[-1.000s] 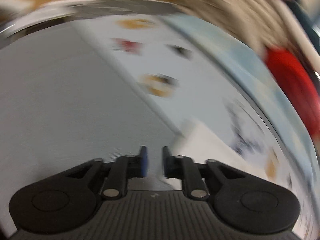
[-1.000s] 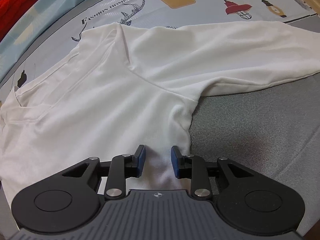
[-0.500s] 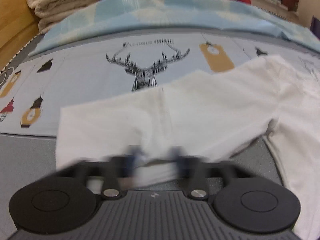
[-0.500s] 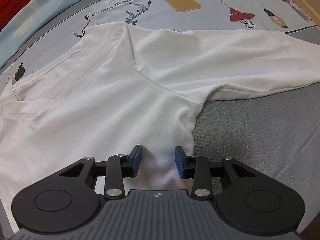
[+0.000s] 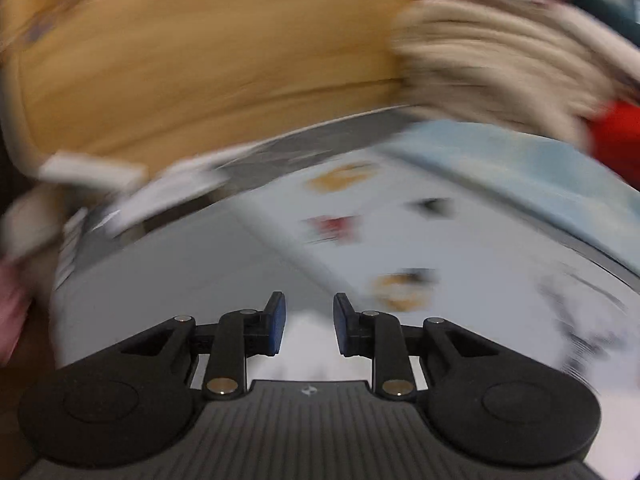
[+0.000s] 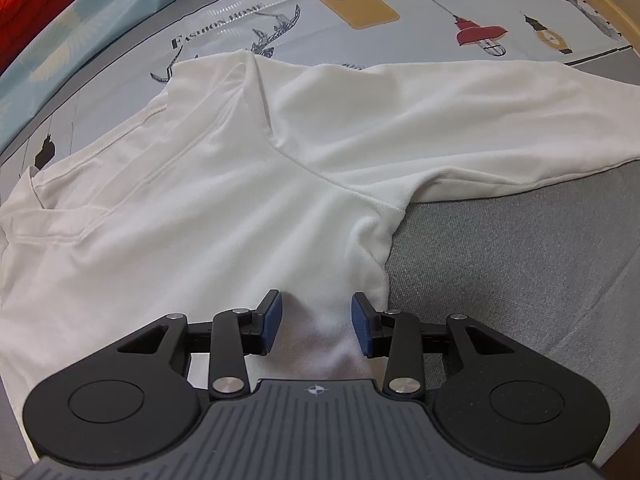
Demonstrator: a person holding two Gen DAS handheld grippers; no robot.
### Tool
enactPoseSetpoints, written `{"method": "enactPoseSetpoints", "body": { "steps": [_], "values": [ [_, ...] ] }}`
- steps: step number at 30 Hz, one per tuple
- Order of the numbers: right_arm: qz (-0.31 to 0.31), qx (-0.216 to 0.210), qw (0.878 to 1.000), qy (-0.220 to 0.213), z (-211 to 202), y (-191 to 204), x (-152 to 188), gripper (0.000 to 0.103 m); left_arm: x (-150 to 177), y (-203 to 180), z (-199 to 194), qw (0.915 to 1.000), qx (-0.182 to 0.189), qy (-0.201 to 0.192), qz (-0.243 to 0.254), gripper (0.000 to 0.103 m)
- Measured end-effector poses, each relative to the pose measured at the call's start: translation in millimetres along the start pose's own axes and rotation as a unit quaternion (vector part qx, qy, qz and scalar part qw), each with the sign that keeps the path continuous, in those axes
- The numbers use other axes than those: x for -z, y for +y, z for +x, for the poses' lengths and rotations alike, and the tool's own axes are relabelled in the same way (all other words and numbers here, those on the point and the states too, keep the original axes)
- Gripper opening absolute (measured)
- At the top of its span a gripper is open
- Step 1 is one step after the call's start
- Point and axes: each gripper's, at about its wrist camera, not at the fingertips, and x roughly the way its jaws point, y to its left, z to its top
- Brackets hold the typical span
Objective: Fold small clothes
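Note:
A white long-sleeved shirt (image 6: 240,200) lies flat across a grey mat (image 6: 520,260) and a printed sheet (image 6: 360,12), one sleeve (image 6: 460,120) stretched out to the right. My right gripper (image 6: 316,320) points down at the shirt's side below the armpit. Its jaws stand apart and are still widening, with a soft ridge of white cloth between the pads, not pinched. The left wrist view is badly blurred. My left gripper (image 5: 306,322) has its jaws opening, with a pale patch, maybe the shirt's cloth, showing below them and nothing gripped.
A light blue patterned cloth (image 6: 80,20) and a red blanket (image 6: 24,8) lie beyond the shirt. In the left wrist view a wooden board (image 5: 200,60), a stack of beige blankets (image 5: 480,60) and the sheet's edge (image 5: 380,220) show through the blur.
The left view swung off the shirt's sleeve toward the wooden board, and its jaws came apart. The right gripper stayed put, its jaws spreading a little over the shirt.

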Motion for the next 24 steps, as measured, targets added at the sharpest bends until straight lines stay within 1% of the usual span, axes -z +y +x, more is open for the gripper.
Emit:
{"method": "enactPoseSetpoints", "body": {
  "steps": [1,2,3,4,5,6,7,8,10,12,13,14,15,16,17,18,19,20,21,23,24],
  "values": [
    [0.002,0.000,1.000,-0.004,-1,-1,-1,0.040,3,-16,-8,0.9989,0.040,-0.009,0.022,0.034],
    [0.006,0.000,1.000,-0.008,-1,-2,-1,0.040,8,-35,-15,0.9953,0.087,-0.009,0.042,0.035],
    [0.010,0.001,1.000,-0.013,-2,-4,-2,0.040,15,-56,-22,0.9882,0.142,0.000,0.058,0.036],
    [0.016,0.001,1.000,-0.019,-3,-6,-4,0.040,22,-76,-27,0.9805,0.183,0.011,0.070,0.037],
    [0.023,0.000,0.999,-0.024,-4,-9,-5,0.040,29,-98,-29,0.9707,0.223,0.023,0.087,0.038],
    [0.033,-0.001,0.999,-0.032,-5,-12,-7,0.040,39,-121,-33,0.9589,0.258,0.037,0.112,0.043],
    [0.040,-0.003,0.999,-0.037,-6,-15,-8,0.040,51,-145,-40,0.9422,0.297,0.055,0.145,0.044],
    [0.048,-0.005,0.998,-0.043,-7,-19,-10,0.040,61,-167,-43,0.9285,0.324,0.064,0.170,0.044],
    [0.061,-0.009,0.997,-0.054,-8,-27,-14,0.040,83,-204,-57,0.9006,0.365,0.077,0.223,0.046],
    [0.072,-0.004,0.996,-0.059,-6,-35,-17,0.040,102,-229,-65,0.8806,0.387,0.089,0.258,0.046],
    [0.078,-0.004,0.995,-0.058,-4,-38,-18,0.040,108,-238,-65,0.8765,0.390,0.092,0.267,0.046],
    [0.083,-0.005,0.995,-0.056,-2,-42,-20,0.040,115,-244,-62,0.8755,0.384,0.094,0.278,0.046],
    [0.088,-0.005,0.995,-0.052,1,-46,-22,0.040,119,-246,-58,0.8789,0.366,0.100,0.289,0.042],
    [0.089,-0.004,0.995,-0.051,3,-47,-23,0.040,122,-249,-49,0.8870,0.334,0.115,0.297,0.034],
    [0.090,0.000,0.995,-0.051,5,-48,-24,0.040,122,-249,-35,0.8946,0.314,0.139,0.286,0.034],
    [0.090,0.004,0.995,-0.048,8,-50,-26,0.040,119,-245,-24,0.9005,0.311,0.166,0.254,0.033],
    [0.090,0.006,0.995,-0.044,11,-51,-27,0.040,115,-239,-14,0.9027,0.316,0.194,0.219,0.031],
    [0.093,0.005,0.995,-0.038,14,-53,-28,0.040,109,-236,-12,0.9027,0.315,0.204,0.211,0.031],
    [0.095,0.004,0.995,-0.036,17,-54,-29,0.040,109,-239,-13,0.9017,0.309,0.205,0.222,0.031],
    [0.095,0.002,0.995,-0.034,20,-56,-32,0.040,111,-246,-22,0.8990,0.299,0.197,0.252,0.031],
    [0.093,0.005,0.995,-0.037,19,-55,-33,0.040,112,-251,-22,0.8984,0.294,0.194,0.262,0.034]
  ]
}}
